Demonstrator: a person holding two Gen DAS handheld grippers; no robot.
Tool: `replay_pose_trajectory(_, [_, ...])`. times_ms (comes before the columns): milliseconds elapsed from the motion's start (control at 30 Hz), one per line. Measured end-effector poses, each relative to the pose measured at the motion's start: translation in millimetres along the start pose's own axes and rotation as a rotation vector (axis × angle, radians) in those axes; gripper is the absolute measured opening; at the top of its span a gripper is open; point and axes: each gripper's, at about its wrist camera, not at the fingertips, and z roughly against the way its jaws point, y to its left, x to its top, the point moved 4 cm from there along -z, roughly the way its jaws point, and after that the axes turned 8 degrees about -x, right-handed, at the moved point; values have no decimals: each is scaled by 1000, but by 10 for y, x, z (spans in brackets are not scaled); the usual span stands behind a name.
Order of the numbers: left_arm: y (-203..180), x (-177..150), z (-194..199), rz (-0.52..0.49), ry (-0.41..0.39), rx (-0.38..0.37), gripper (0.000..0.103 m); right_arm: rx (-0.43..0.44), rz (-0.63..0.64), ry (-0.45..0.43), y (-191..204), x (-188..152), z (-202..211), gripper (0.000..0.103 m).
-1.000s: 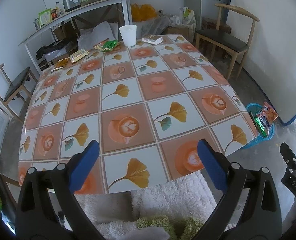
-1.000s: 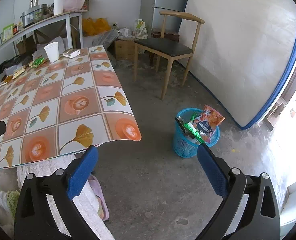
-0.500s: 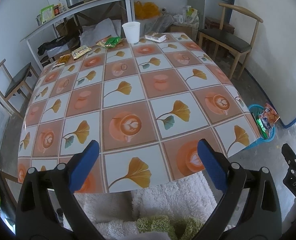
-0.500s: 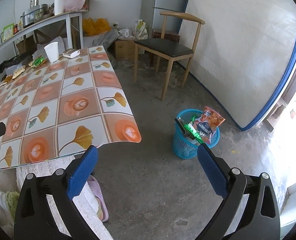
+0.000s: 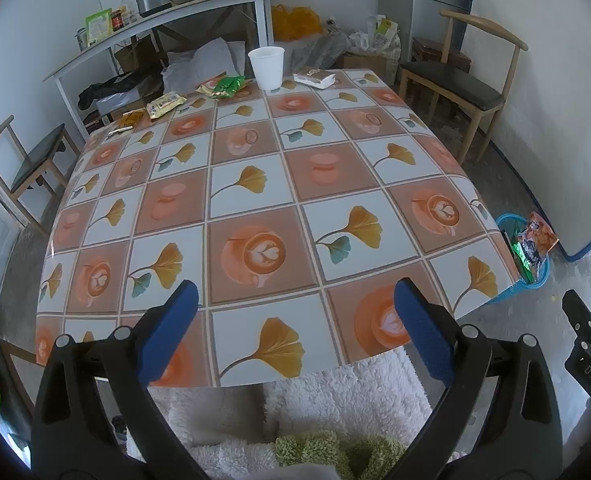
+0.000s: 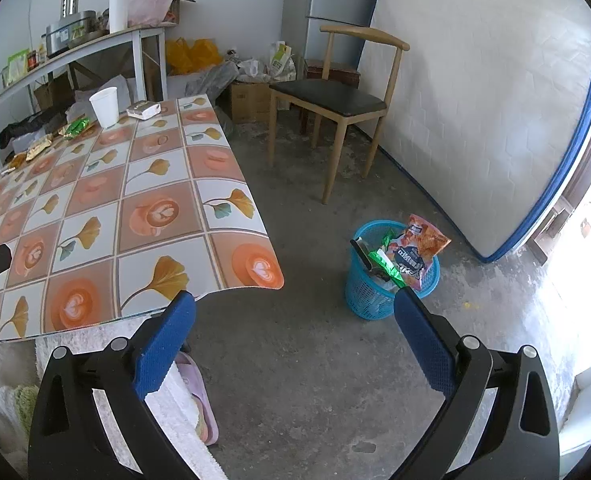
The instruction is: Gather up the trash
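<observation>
Woven blue plastic basket, crinkly wrappers

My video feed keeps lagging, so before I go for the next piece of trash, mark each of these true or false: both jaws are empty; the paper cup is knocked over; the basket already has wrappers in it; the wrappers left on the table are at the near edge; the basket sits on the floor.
1. Both jaws are empty. True: the left gripper and the right gripper stand open, holding nothing.
2. The paper cup is knocked over. False: it stands upright.
3. The basket already holds wrappers. True.
4. The remaining wrappers are at the near edge. False: the green wrapper and the others lie along the far edge.
5. The basket is on the floor. True.
</observation>
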Motion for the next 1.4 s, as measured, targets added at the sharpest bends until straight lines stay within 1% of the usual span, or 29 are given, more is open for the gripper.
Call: replay_pose_trajectory(1400, [18,-1,6,4,0,0,94,-2,-2,-2,26,35,5,97])
